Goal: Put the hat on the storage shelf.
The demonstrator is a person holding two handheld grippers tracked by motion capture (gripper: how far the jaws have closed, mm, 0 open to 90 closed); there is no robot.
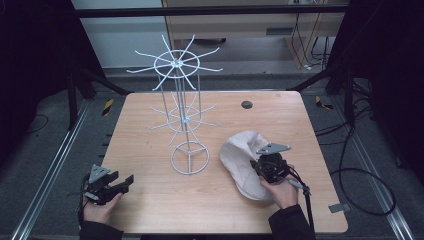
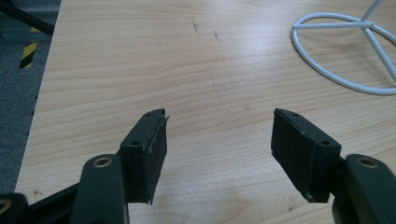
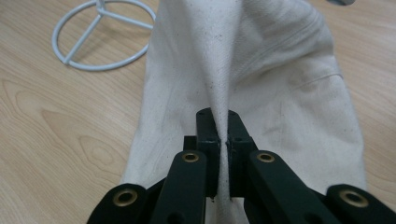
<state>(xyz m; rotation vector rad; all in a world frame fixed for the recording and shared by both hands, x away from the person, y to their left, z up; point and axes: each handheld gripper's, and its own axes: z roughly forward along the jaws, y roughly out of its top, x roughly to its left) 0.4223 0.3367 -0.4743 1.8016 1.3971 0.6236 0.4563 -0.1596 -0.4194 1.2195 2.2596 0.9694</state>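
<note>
At the wooden table (image 1: 165, 200), my right gripper (image 3: 218, 122) is clenched on a raised fold of the cream cloth cap (image 3: 261, 70), the fabric pinched tight between the two black pads. In the high view the cap (image 1: 240, 155) lies on the right half of the table, just right of the white wire rack (image 1: 182, 100), partly under the right gripper (image 1: 264, 167) and the hand behind it. Most of the cloth rests on the wood; the pinched ridge is drawn up into a peak at the jaws.

My left gripper (image 2: 219, 135) sits at the near left corner with its jaws spread wide and nothing between them, bare tabletop showing through the gap. From above, the left gripper (image 1: 112, 186) is well apart from both cap and rack.

As I read it, the job is to hang the cap on one of the rack's wire arms, and it is barely begun. The grasp is made; the lift clear of the table, the carry across to the rack and the hooking onto a prong are all left to do. Every arm on both tiers of the rack stands bare, and its ring base (image 3: 105, 37) sits close beside the cloth.
</note>
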